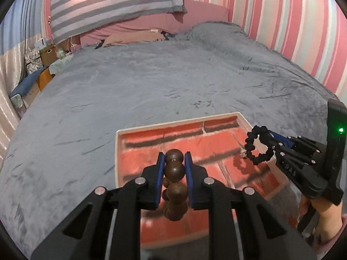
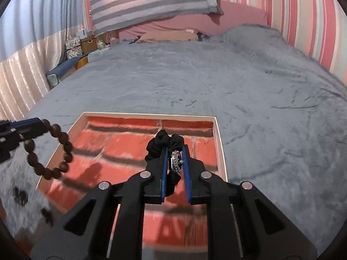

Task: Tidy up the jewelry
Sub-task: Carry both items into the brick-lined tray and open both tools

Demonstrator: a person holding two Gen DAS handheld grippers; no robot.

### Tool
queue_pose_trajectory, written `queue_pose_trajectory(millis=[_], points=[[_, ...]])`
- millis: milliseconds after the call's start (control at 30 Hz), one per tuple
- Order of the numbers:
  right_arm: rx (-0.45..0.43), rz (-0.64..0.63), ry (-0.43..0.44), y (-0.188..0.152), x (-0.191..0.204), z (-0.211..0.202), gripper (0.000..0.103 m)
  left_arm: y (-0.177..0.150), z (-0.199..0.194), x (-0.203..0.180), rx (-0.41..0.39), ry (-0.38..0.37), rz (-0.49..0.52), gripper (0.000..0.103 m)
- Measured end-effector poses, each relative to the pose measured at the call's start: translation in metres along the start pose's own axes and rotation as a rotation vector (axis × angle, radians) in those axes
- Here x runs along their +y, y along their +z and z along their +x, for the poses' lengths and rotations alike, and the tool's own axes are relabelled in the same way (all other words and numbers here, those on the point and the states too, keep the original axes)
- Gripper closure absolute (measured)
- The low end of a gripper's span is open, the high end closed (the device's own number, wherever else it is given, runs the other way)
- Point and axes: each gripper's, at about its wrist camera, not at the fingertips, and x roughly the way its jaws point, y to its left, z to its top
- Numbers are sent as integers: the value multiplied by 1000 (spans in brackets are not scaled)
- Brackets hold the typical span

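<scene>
In our left gripper we hold a bracelet of round brown wooden beads, the blue pads clenched on the beads from both sides, with the rest of the loop hanging below the fingers. From the right wrist camera the same bracelet shows as a full ring dangling off the left gripper, hanging over the left edge of the tray, partly above the grey blanket. Our right gripper is closed on a black fabric scrunchie that carries a small sparkly round ornament; the ornament sits pinched between the blue pads and the black fabric bunches out past the fingertips. Seen from the left wrist camera, the scrunchie forms a loop sticking out of the right gripper, hanging over the right part of the tray. The tray lies flat on the blanket below both grippers: a shallow white-rimmed box lined with red velvet and split into compartments by low dividers. Both pieces are held up in the air above it, well apart from each other, and neither touches the lining. Striped pink walls rise behind the bed.
</scene>
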Motion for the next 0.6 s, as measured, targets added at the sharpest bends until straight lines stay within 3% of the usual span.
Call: queue_pose_trajectory(millis=[267, 600], points=[[110, 21, -49, 27, -16, 74, 89, 29, 91, 21, 91, 45, -67, 84], [265, 29, -104, 41, -25, 125, 89, 18, 149, 54, 231, 144, -73, 84]])
